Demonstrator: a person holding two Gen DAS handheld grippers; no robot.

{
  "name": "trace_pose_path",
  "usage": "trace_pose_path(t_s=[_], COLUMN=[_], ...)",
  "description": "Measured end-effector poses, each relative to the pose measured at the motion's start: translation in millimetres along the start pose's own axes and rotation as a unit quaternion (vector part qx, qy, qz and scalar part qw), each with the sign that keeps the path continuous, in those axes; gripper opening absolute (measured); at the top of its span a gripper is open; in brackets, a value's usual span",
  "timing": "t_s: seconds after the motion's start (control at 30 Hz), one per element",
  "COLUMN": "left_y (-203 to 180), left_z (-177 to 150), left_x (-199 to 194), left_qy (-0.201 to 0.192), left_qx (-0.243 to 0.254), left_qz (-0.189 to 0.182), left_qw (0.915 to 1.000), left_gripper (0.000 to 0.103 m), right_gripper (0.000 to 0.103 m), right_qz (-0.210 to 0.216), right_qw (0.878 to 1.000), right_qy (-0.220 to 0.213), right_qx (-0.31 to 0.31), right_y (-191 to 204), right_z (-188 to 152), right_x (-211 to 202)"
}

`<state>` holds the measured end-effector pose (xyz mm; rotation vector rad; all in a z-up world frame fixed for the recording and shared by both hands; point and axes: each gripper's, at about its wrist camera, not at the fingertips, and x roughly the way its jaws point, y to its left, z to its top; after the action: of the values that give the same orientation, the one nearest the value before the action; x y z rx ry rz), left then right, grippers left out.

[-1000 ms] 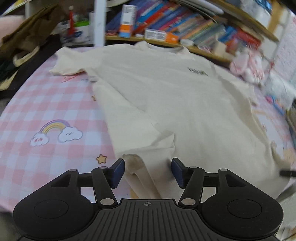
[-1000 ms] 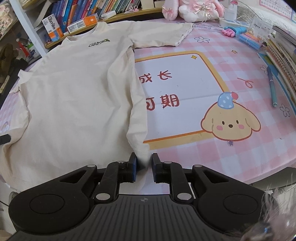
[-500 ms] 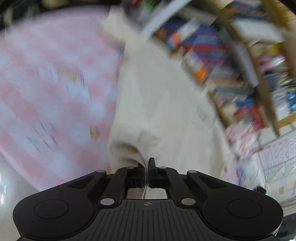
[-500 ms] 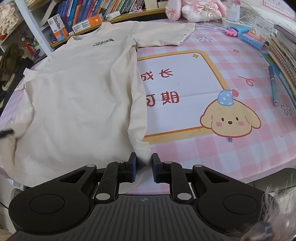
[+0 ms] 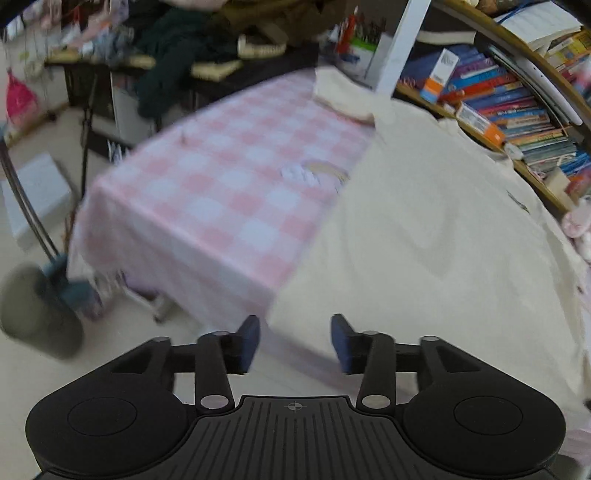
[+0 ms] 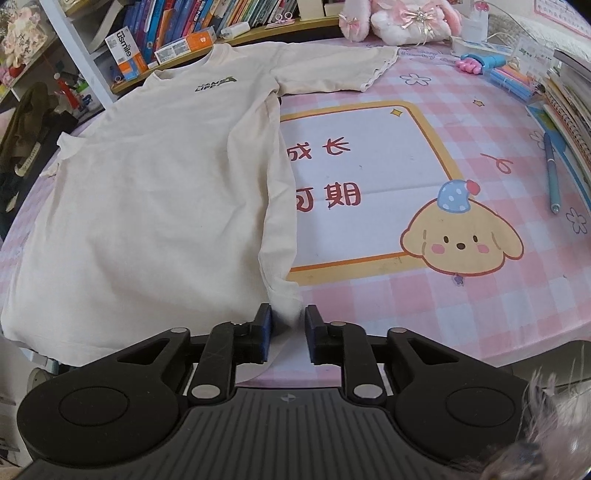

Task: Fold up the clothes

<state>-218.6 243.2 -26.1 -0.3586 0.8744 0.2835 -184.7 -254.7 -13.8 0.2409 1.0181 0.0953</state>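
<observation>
— What are you working on there?

— I'm looking down at a cream T-shirt [image 6: 147,206], soft knit, lying flat and face up on the pink-and-white checked tablecloth [image 6: 480,314]. Its collar is pointing toward the bookshelf [image 6: 192,22], one short sleeve is stretching out toward the plush toy [image 6: 399,18], and a long fold is running down the side nearest the printed puppy [image 6: 461,240].

— And your right gripper?

— My right gripper [image 6: 288,328] is sitting at the shirt's bottom corner. Its jaws have just been easing apart; the hem cloth is lying between the blue pads [image 6: 264,325], but they are standing slightly clear of it, not pinching.

— The left one?

— My left gripper [image 5: 295,341] is hanging past the table's near edge, jaws spread, having just been opening, with nothing between them. That view is smeared with blur; the shirt [image 5: 424,240] is draping to the right of it, smooth and pale, over the slick cloth [image 5: 221,195]
</observation>
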Motion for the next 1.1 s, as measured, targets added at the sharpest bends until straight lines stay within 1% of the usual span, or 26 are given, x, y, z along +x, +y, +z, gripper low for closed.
trace_pose_path(t_s=[0.1, 0.23, 0.33, 0.37, 0.4, 0.43, 0.47, 0.57, 0.6, 0.63, 0.67, 0.7, 0.73, 0.77, 0.8, 0.83, 0.87, 0.9, 0.93, 0.97, 1.0, 1.03, 1.1], left_y=[-3, -14, -20, -20, -20, -21, -22, -21, -20, -19, -19, -18, -16, -15, -14, -12, -9, -5, -2, 1, 3, 4, 3], left_z=[14, 21, 21, 20, 18, 18, 18, 19, 19, 19, 18, 19, 19, 20, 21, 22, 24, 27, 29, 31, 33, 33, 34], left_x=[14, 28, 34, 35, 36, 36, 36, 35, 35, 35, 34, 33, 33, 33, 33, 34, 35, 36, 36, 35, 35, 35, 34], left_qy=[-0.004, 0.010, 0.020, 0.023, 0.025, 0.024, 0.024, 0.024, 0.024, 0.024, 0.024, 0.025, 0.026, 0.026, 0.026, 0.026, 0.026, 0.025, 0.025, 0.024, 0.024, 0.025, 0.027], left_qx=[0.041, 0.088, 0.108, 0.112, 0.116, 0.120, 0.122, 0.124, 0.125, 0.126, 0.127, 0.127, 0.125, 0.123, 0.121, 0.120, 0.117, 0.112, 0.108, 0.104, 0.102, 0.101, 0.102], left_qz=[0.018, 0.022, 0.021, 0.021, 0.021, 0.022, 0.021, 0.016, 0.015, 0.013, 0.012, 0.008, 0.005, 0.004, 0.007, 0.018, 0.029, 0.035, 0.039, 0.042, 0.040, 0.032, 0.009], left_qw=[0.9990, 0.9958, 0.9938, 0.9932, 0.9927, 0.9923, 0.9920, 0.9918, 0.9917, 0.9916, 0.9915, 0.9915, 0.9918, 0.9921, 0.9922, 0.9922, 0.9924, 0.9928, 0.9931, 0.9934, 0.9936, 0.9940, 0.9944], left_gripper=[0.050, 0.050, 0.049, 0.049, 0.048, 0.048, 0.047, 0.042, 0.039, 0.033, 0.028, 0.018, 0.011, 0.011, 0.004, 0.000, 0.000, 0.000, 0.000, 0.000, 0.000, 0.000, 0.001], right_gripper=[0.025, 0.028, 0.028, 0.026, 0.010, 0.006, 0.006, 0.006, 0.006, 0.006, 0.006, 0.007, 0.007, 0.011, 0.014, 0.021, 0.024, 0.030, 0.031, 0.031, 0.031, 0.035, 0.037], right_qz=[0.002, 0.005, 0.005, 0.009, 0.018, 0.027, 0.039, 0.094, 0.102, 0.084, 0.057, 0.036, 0.023, 0.025, 0.032, 0.039, 0.051, 0.072, 0.089, 0.094, 0.086, 0.074, 0.049], right_qw=[1.000, 1.000, 0.999, 0.999, 0.999, 0.999, 0.998, 0.994, 0.993, 0.993, 0.994, 0.995, 0.996, 0.997, 0.997, 0.998, 0.998, 0.997, 0.996, 0.995, 0.996, 0.997, 0.998], right_qy=[-0.008, -0.021, -0.033, -0.030, -0.023, -0.016, -0.015, -0.036, -0.043, -0.049, -0.050, -0.044, -0.034, -0.020, -0.010, 0.001, 0.010, 0.015, 0.016, 0.009, -0.001, -0.013, -0.036], right_qx=[0.008, 0.017, -0.004, -0.013, -0.025, -0.037, -0.036, 0.030, 0.052, 0.072, 0.081, 0.081, 0.080, 0.075, 0.066, 0.056, 0.046, 0.034, 0.023, 0.016, 0.018, 0.019, 0.009], right_y=[-3, -7, -6, -4, 0, 3, 5, 3, 1, -3, -7, -8, -10, -10, -9, -8, -7, -7, -6, -7, -9, -12, -16], right_z=[-2, -4, 1, 2, 4, 5, 7, 12, 13, 15, 16, 15, 14, 10, 6, 2, -2, -5, -7, -7, -6, -3, 3], right_x=[-3, -5, -2, -1, -3, -4, -8, -32, -38, -39, -37, -32, -27, -23, -21, -19, -18, -18, -20, -22, -24, -25, -25])
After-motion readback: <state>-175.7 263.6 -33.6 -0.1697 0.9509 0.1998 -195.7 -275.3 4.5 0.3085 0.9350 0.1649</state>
